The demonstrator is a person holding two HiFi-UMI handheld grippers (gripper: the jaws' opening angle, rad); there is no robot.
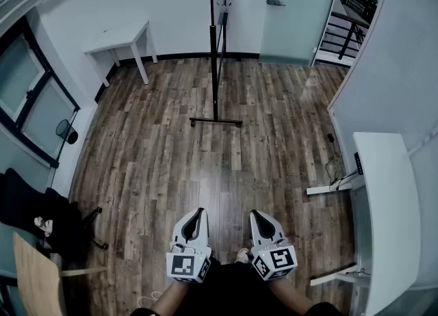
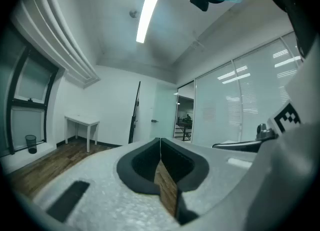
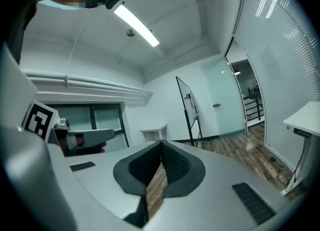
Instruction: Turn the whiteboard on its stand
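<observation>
— Wood-plank floor (image 1: 205, 171) runs the whole length of the room, with white walls around it. What is the biggest thing near the two grippers?
— A long white desk (image 1: 390, 212), off to the right of the right gripper (image 1: 254, 213). A dark-framed window (image 1: 27, 96) lines the wall well to the left of the left gripper (image 1: 198, 211). A light wooden chair (image 1: 34, 277) sits to that gripper's left, a little behind it.
— Where is the whiteboard?
— The whiteboard (image 1: 216, 41) stands on its stand straight ahead of both grippers, well apart from them, near the far wall. From the head view it shows edge-on, as a thin dark upright over a crossbar foot resting on the planks. In the right gripper view it stands past the jaw tips and slightly to their right.
— Anything beside it?
— A glass door (image 1: 294, 7) is ahead and to the right of the grippers. A small white table (image 1: 120, 37) stands against the far wall, ahead and to the left.
— And the grippers themselves?
— They are held low and side by side, close to the person, both pointing forward. The left gripper's jaws are closed with their tips meeting and nothing held. The right gripper's jaws are closed the same way, also with nothing held. Neither touches the whiteboard.
</observation>
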